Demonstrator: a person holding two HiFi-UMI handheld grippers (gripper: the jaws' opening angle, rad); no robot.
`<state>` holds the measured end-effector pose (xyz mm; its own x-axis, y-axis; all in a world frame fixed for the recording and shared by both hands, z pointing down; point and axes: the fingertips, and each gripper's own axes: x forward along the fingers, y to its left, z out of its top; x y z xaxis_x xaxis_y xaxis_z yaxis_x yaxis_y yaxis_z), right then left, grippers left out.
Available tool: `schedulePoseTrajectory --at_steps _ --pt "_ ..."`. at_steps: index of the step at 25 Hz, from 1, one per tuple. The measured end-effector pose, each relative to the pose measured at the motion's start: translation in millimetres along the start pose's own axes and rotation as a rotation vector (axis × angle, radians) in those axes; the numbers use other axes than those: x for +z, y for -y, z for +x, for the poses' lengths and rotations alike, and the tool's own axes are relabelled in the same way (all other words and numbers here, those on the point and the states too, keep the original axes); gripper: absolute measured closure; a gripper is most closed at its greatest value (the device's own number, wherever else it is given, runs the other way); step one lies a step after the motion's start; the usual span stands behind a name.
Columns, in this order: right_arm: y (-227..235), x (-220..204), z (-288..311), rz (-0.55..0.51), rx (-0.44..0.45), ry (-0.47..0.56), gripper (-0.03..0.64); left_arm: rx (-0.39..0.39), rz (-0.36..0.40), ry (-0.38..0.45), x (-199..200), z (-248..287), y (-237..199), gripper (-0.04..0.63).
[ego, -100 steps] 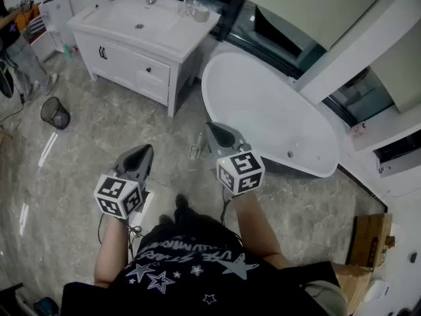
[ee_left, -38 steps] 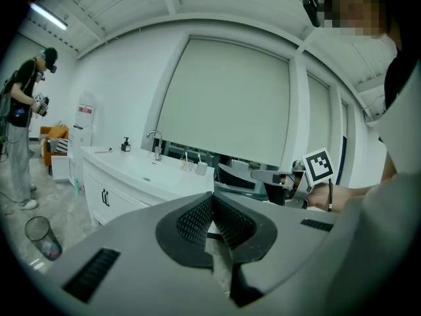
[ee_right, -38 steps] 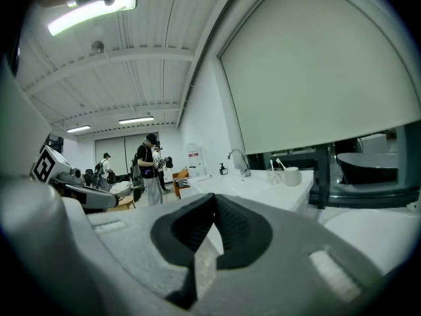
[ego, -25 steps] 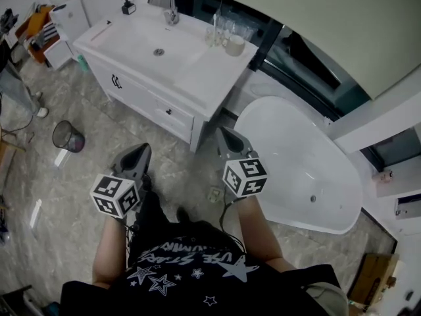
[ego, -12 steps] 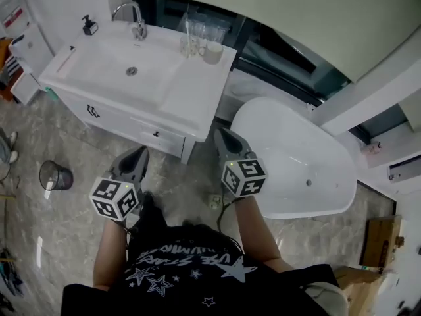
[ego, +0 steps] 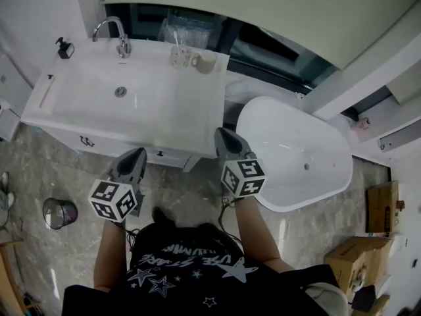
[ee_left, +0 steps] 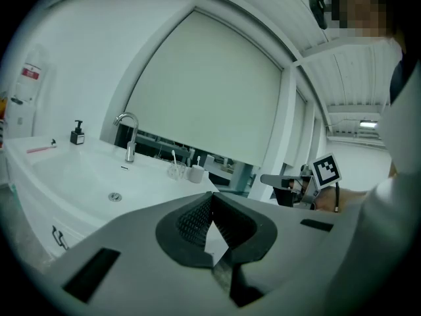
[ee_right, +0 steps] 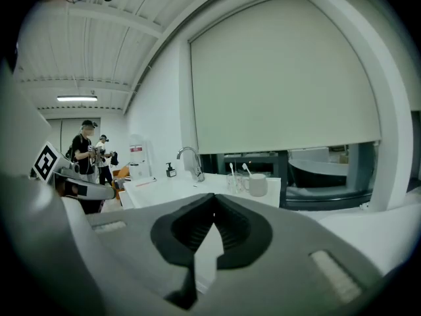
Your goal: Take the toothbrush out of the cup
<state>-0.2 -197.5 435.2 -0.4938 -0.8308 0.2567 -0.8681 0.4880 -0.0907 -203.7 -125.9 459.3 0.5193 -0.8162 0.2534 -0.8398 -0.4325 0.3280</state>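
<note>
A clear glass cup point(ego: 179, 57) stands upright at the back of the white desk point(ego: 168, 107), right of the faucet point(ego: 119, 37). A white toothbrush point(ego: 175, 42) stands in it, head up. Just beside it, farther from the faucet, a white mug point(ego: 206, 61) holds a second toothbrush point(ee_right: 246, 169), which leans.

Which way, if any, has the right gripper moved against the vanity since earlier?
Yes: toward the vanity. The right gripper, earlier well short of it, now reaches its front edge.

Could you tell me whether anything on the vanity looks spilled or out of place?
Nothing stands out: the clear glass cup and white mug stand upright side by side on the white vanity top, with no spill visible.
</note>
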Motion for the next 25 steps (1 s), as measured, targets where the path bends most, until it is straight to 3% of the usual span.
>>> schedulePoseTrajectory --at_steps 8,14,19,25 --pt "-1 -7 11 0.024 -0.150 -0.009 0.617 -0.134 0.024 -0.045 9 25 -31 0.588" --pt "18 -16 5 0.040 -0.217 -0.035 0.617 -0.170 0.024 -0.062 11 48 -40 0.588" --pt "42 -12 20 0.050 -0.226 -0.026 0.617 -0.179 0.037 -0.080 15 68 -37 0.588" --pt "81 9 80 0.046 -0.189 -0.015 0.617 -0.162 0.051 -0.091 36 109 -48 0.588"
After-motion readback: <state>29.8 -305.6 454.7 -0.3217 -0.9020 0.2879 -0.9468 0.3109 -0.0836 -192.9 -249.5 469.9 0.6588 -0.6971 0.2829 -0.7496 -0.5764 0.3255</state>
